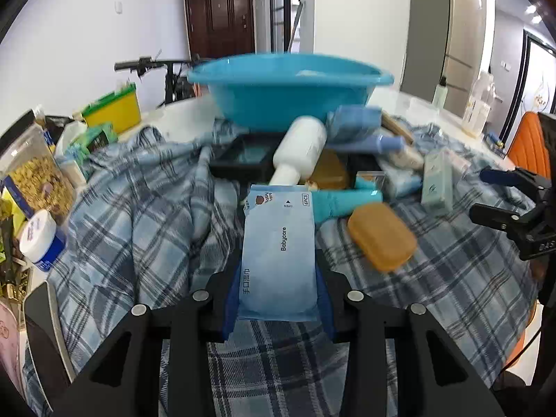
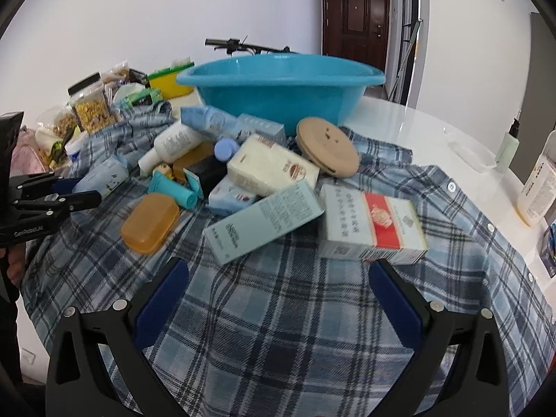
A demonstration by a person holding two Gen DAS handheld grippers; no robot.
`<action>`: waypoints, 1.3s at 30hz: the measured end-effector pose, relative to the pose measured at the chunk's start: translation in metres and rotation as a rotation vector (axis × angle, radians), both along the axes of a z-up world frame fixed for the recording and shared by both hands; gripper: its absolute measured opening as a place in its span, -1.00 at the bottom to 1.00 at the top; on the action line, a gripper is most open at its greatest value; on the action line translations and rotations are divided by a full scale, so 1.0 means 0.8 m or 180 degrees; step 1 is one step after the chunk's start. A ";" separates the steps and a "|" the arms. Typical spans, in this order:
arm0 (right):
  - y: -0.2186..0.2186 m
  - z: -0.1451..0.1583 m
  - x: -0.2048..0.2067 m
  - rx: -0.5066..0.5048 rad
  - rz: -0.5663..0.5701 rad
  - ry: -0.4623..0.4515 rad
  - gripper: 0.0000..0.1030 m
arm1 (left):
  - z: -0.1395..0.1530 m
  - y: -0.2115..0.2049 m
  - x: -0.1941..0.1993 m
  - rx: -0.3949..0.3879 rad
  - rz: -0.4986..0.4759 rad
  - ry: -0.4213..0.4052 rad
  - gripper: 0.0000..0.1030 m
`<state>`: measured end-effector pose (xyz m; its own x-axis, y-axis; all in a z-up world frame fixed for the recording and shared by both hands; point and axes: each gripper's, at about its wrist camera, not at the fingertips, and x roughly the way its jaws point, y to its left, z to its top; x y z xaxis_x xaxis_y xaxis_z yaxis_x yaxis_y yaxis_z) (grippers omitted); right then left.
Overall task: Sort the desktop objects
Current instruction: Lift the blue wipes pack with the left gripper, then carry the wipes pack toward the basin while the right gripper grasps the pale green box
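Observation:
My left gripper (image 1: 278, 278) is shut on a light-blue Babycare wipes pack (image 1: 278, 243), held lengthwise above the plaid cloth (image 1: 139, 226). Ahead lie a white bottle (image 1: 302, 146), a teal tube (image 1: 347, 201) and an orange soap box (image 1: 382, 236), with a blue basin (image 1: 288, 97) behind them. My right gripper (image 2: 278, 271) is open over bare plaid cloth (image 2: 278, 330), nothing between its fingers. Just beyond it lie a pale green carton (image 2: 264, 219) and a red-and-white box (image 2: 371, 226). The right wrist view shows the left gripper (image 2: 80, 191) at the left edge.
Snack jars (image 1: 31, 173), a white-and-blue tub (image 1: 40, 239) and a yellow box (image 1: 114, 107) crowd the left side. A round beige lid (image 2: 328, 146) leans by the basin (image 2: 278, 83). Bottles (image 2: 535, 187) stand on the white table at right. An orange chair (image 1: 528, 146) stands by the table's right edge.

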<state>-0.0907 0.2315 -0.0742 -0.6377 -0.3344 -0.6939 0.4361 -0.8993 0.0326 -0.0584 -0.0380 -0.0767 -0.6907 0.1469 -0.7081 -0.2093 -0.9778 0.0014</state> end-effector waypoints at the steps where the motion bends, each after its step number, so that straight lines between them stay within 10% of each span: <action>1: 0.002 0.002 -0.001 -0.0043 0.0006 0.0005 1.00 | 0.003 0.001 0.001 0.0025 -0.0019 0.0022 -0.22; 21: -0.055 -0.015 -0.055 0.0657 0.0990 0.0010 1.00 | 0.006 0.000 0.002 0.0314 -0.0105 0.0164 -0.22; 24: -0.061 -0.023 -0.056 0.0904 0.0921 0.0128 0.65 | 0.004 -0.002 0.001 0.0325 -0.0105 0.0157 -0.22; 39: -0.038 0.009 -0.046 0.0355 0.0666 0.0350 0.60 | 0.029 0.010 -0.006 0.0359 -0.0094 0.0274 -0.22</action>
